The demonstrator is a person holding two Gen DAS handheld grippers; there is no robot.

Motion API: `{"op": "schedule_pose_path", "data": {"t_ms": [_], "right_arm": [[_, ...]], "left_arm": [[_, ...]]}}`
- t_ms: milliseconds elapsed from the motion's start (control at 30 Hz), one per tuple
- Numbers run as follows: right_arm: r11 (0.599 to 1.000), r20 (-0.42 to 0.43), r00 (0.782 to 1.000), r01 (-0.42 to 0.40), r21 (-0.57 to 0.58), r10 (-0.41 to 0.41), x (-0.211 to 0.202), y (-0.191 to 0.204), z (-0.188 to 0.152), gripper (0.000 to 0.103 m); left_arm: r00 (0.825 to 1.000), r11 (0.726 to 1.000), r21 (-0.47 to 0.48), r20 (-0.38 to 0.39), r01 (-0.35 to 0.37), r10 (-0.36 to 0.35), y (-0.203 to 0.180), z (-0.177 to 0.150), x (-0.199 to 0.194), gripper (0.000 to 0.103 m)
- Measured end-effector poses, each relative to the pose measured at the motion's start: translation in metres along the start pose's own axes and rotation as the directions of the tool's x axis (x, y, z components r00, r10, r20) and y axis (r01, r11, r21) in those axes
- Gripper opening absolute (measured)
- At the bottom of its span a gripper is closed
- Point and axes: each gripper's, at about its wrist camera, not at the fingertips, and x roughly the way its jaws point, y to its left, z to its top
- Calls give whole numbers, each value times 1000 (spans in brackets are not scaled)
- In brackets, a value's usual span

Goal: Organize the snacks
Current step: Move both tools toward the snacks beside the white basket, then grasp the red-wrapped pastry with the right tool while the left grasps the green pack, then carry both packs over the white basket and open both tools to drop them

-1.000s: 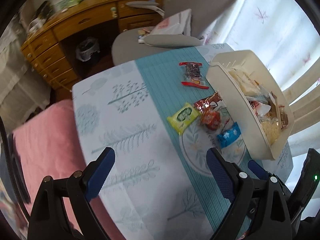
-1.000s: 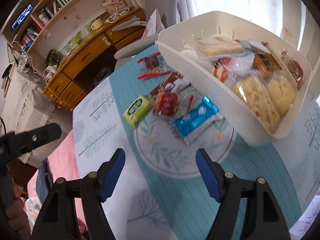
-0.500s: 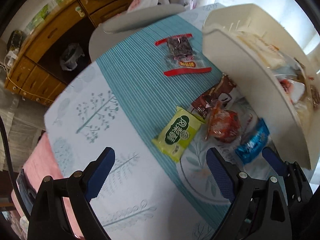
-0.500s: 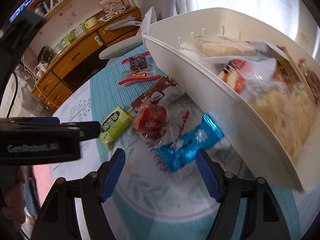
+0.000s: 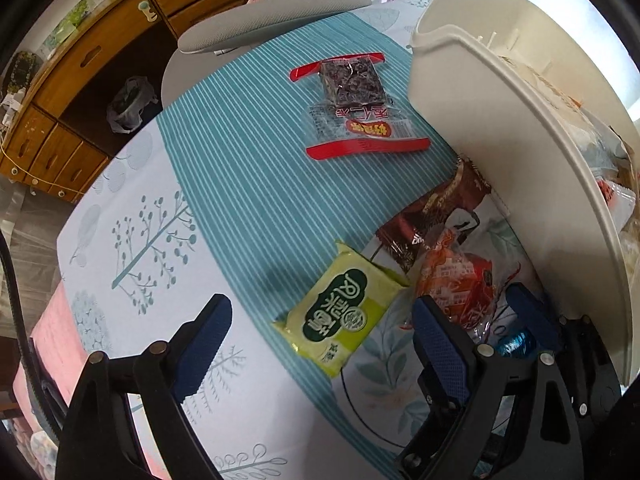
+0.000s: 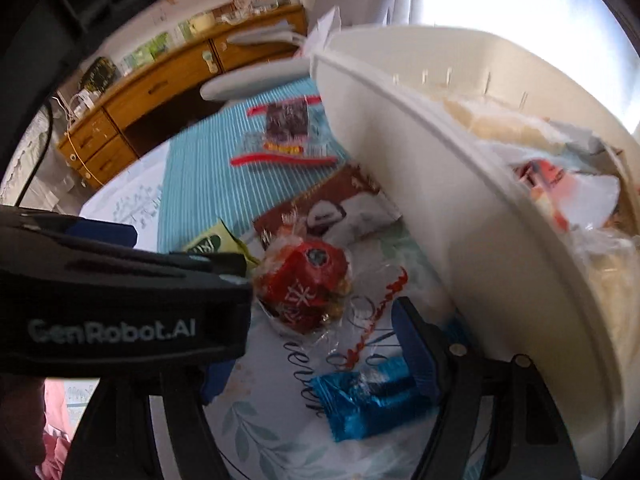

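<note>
The green packet (image 5: 344, 309), judged light, soft and slippery, lies between the apart jaws of the left gripper (image 5: 320, 328), which have just been closing; the flat middle is best taken. The right gripper (image 6: 312, 360) is also held apart, over the blue packet (image 6: 360, 400).

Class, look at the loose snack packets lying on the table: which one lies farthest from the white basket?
The yellow-green rectangular packet with the dark green label. The red-edged clear packet, brown wrapper, red-orange bun packet and blue foil wrapper all lie closer to the white plastic basket.

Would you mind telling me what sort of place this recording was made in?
Most likely a room in a home, perhaps a study: a wooden desk with drawers, a grey office chair, and a patterned tablecloth strewn with snack packets beside a white basket.
</note>
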Motion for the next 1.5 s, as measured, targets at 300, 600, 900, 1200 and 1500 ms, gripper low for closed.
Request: {"op": "schedule_pose_path", "data": {"t_ms": [300, 600, 900, 1200, 1500], "right_arm": [[999, 5, 1000, 14, -50, -14, 8, 10, 5, 74], [995, 10, 1000, 23, -100, -22, 12, 15, 12, 55], [990, -26, 1000, 8, -137, -12, 9, 19, 15, 44], [993, -119, 992, -51, -110, 38, 3, 25, 7, 43], [992, -207, 975, -102, -71, 85, -21, 36, -22, 42]], "left_arm": [[999, 998, -54, -20, 40, -42, 5, 6, 16, 58], [998, 995, -76, 16, 59, -58, 8, 0, 15, 43], [997, 982, -168, 6, 81, -82, 28, -18, 14, 41], [995, 951, -299, -17, 84, -93, 63, -57, 2, 41], [997, 914, -399, 26, 79, -74, 81, -110, -31, 41]]}}
